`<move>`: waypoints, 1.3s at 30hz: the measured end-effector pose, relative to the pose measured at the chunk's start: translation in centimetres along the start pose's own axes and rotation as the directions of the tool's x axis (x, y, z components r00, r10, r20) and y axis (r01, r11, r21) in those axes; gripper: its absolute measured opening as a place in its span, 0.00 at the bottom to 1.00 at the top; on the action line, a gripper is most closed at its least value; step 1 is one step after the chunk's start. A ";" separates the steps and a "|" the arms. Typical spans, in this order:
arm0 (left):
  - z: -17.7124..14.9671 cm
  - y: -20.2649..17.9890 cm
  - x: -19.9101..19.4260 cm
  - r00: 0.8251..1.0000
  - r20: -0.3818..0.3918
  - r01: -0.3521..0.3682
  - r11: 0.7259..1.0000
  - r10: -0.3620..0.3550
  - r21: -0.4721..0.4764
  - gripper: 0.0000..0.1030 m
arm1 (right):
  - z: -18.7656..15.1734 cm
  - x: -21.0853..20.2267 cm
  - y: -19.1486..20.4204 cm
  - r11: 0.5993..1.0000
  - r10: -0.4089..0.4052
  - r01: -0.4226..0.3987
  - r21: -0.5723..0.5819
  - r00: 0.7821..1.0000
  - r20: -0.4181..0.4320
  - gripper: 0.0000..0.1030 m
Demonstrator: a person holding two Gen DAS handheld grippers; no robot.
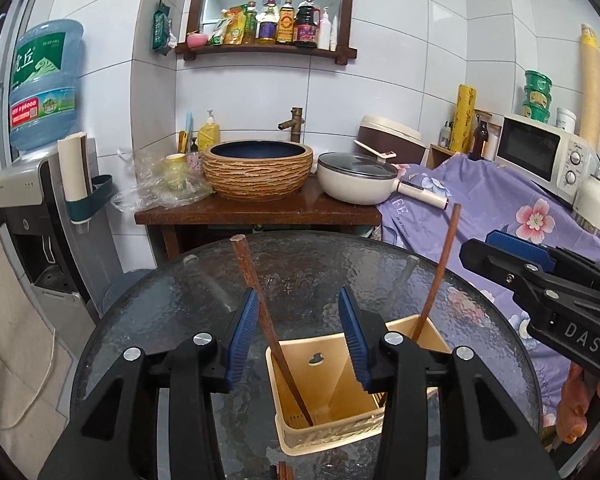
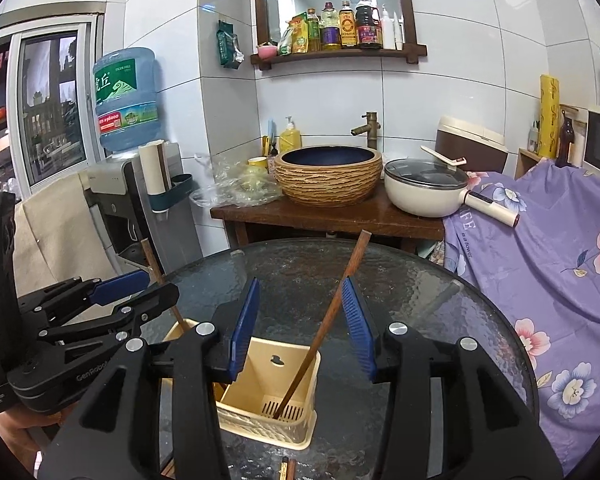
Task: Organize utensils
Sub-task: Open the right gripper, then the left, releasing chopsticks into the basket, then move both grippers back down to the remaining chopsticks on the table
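Observation:
A cream two-compartment utensil holder (image 1: pixel 328 368) stands on the round glass table (image 1: pixel 308 264). One brown wooden chopstick (image 1: pixel 260 304) leans in its left compartment, passing between the blue pads of my left gripper (image 1: pixel 298 294), which is open with no pad pressing on the stick. A second chopstick (image 1: pixel 440 272) leans in the right compartment. In the right wrist view that chopstick (image 2: pixel 336 300) rises from the holder (image 2: pixel 260 372) between the spread pads of my right gripper (image 2: pixel 300 286), close to the right pad. The left gripper (image 2: pixel 152 284) shows at the left.
Ends of more chopsticks (image 1: pixel 283 470) lie at the table's near edge. Behind the table a wooden stand carries a woven sink bowl (image 1: pixel 258 172) and a lidded cream pan (image 1: pixel 356 178). A purple flowered cloth (image 1: pixel 500 216) covers the right side. A water dispenser (image 1: pixel 44 208) stands left.

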State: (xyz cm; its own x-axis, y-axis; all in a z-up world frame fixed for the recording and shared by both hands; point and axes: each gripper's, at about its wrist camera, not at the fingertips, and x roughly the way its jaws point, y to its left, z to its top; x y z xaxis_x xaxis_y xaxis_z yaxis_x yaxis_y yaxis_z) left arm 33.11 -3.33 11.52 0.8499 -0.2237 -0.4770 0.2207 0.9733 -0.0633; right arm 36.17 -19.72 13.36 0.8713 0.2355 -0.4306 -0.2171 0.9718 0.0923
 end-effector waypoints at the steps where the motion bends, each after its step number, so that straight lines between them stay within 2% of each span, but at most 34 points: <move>1: -0.2 -0.1 -0.2 1.000 0.005 0.002 1.000 -0.002 0.005 0.44 | -0.2 -0.2 0.1 1.000 0.000 0.000 -0.004 1.000 0.005 0.42; 6: -1.5 -0.7 -1.8 0.999 0.036 -0.014 0.999 0.013 0.045 0.62 | -1.3 -1.7 0.5 0.999 -0.001 0.002 -0.035 1.000 0.028 0.43; 9: -2.5 -0.8 -2.9 0.998 0.052 -0.036 0.998 0.033 0.061 0.74 | -2.3 -2.7 0.5 0.999 -0.008 0.009 -0.041 1.000 0.029 0.50; 12: -4.2 -0.3 -4.1 0.998 0.053 -0.047 0.997 0.044 0.064 0.82 | -3.7 -3.7 0.3 0.999 -0.013 0.014 -0.042 1.000 0.013 0.51; 17: -7.2 0.7 -5.3 0.996 0.015 -0.090 0.991 0.089 0.098 0.82 | -7.2 -4.4 -0.2 0.999 -0.010 0.008 -0.037 0.997 -0.073 0.51; 20: -9.1 1.5 -5.4 0.994 -0.039 -0.097 0.990 0.101 0.103 0.82 | -9.2 -4.5 -0.3 0.998 -0.019 0.013 -0.054 0.993 -0.118 0.51; 22: -10.5 2.1 -5.4 0.992 -0.081 -0.087 0.992 0.095 0.090 0.79 | -11.1 -4.3 -0.4 0.997 -0.031 0.021 -0.069 0.987 -0.155 0.51; 24: -11.6 2.5 -5.2 0.989 -0.116 -0.083 0.993 0.092 0.082 0.69 | -12.8 -3.9 -0.5 0.998 -0.032 0.020 -0.064 0.980 -0.197 0.51; 30: -15.3 3.1 -4.6 0.973 -0.223 -0.051 0.997 0.063 0.062 0.49 | -17.4 -3.0 -0.8 1.000 -0.022 0.014 -0.027 0.954 -0.299 0.51; 36: -18.1 3.4 -3.9 0.957 -0.287 -0.030 0.999 0.036 0.025 0.34 | -20.4 -2.8 -0.5 0.999 -0.037 0.029 -0.028 0.936 -0.350 0.51; 39: -19.2 3.5 -3.5 0.952 -0.307 -0.019 1.000 0.019 0.001 0.32 | -21.2 -2.8 0.1 0.998 -0.055 0.036 -0.060 0.929 -0.365 0.51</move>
State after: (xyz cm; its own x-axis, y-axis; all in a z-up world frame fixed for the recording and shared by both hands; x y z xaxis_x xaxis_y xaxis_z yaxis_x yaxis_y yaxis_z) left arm 21.69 1.89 -3.86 0.6661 -0.1791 -0.7240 0.2048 0.9774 -0.0533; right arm 24.38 -20.55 -4.47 0.6612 0.1602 -0.7329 -0.2117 0.9771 0.0226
